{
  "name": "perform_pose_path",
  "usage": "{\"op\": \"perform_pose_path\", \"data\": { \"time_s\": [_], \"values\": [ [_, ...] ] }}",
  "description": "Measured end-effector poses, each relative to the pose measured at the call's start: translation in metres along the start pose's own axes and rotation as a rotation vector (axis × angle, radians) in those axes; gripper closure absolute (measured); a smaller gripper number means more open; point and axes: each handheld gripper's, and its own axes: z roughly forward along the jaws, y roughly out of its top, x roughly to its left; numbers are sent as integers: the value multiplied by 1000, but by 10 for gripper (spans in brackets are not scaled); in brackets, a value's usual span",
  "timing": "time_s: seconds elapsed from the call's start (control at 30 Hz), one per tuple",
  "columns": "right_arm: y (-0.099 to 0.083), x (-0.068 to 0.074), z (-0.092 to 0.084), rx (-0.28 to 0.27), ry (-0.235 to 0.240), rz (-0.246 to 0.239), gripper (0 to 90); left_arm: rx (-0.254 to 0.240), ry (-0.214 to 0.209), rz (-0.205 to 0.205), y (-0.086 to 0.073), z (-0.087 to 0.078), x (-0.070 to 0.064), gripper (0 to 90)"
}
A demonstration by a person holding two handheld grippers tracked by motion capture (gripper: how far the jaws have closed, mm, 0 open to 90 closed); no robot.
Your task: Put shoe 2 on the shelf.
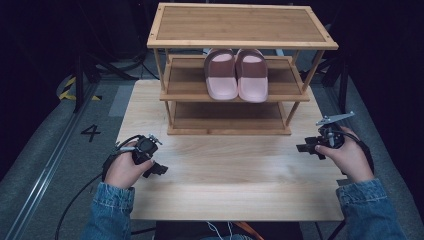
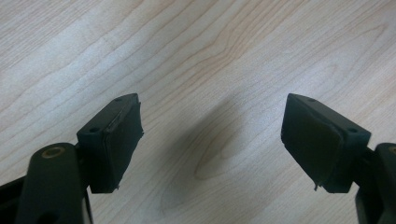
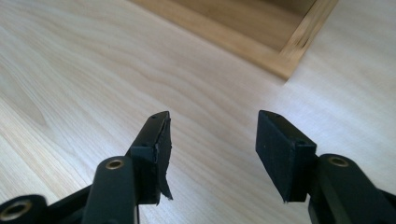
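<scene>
A pair of pink slippers (image 1: 236,74) rests side by side on the middle shelf of a three-tier wooden shoe rack (image 1: 240,41) at the back of the table. My left gripper (image 1: 159,170) hovers over the front left of the light wooden table (image 1: 225,170), jaws wide apart with nothing between them; in the left gripper view (image 2: 210,140) only bare wood lies below. My right gripper (image 1: 304,148) is at the right side, open and empty. In the right gripper view (image 3: 212,135) the corner of the rack's bottom shelf (image 3: 280,51) lies ahead.
Grey floor surrounds the table, with a painted number 4 (image 1: 91,132) on the left and black stand legs (image 1: 80,80) beyond it. Cables trail from both grippers off the table's front edge. Open tabletop stretches between my two hands.
</scene>
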Motion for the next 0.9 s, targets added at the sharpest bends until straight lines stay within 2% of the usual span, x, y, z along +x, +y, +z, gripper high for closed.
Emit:
{"op": "perform_pose_path", "data": {
  "time_s": [0.17, 0.23, 0.3, 0.37, 0.43, 0.57, 0.67, 0.73, 0.83, 0.9],
  "values": [
    [-15, -1, 16, -2, 20, 27, 462, 13, -3, 1, 1, 5, -1, 210],
    [-18, -1, 22, 11, 12, 20, 467, 14, -2, 4, 1, 6, -1, 210],
    [-22, -1, 27, -8, 0, 20, 481, 18, -4, 5, 1, 8, -1, 209],
    [-28, -2, 36, -9, 15, 24, 490, 17, -3, 3, 2, 10, 0, 209],
    [-32, -2, 43, -8, 14, 7, 490, 21, -6, 5, 2, 12, 0, 209],
    [-36, -3, 54, -39, 22, -24, 472, 23, 19, 9, 5, 17, -1, 203],
    [-38, -4, 58, -50, 6, -31, 486, 25, 16, 20, 8, 22, -4, 198],
    [-39, -6, 59, -79, -2, -32, 473, 23, 26, 24, 9, 24, -6, 198],
    [-40, -5, 60, -105, -14, -37, 460, 0, 44, 24, 11, 28, -6, 200],
    [-40, -5, 61, -104, -21, -41, 447, -13, 52, 23, 12, 31, -8, 203]
  ]
}}
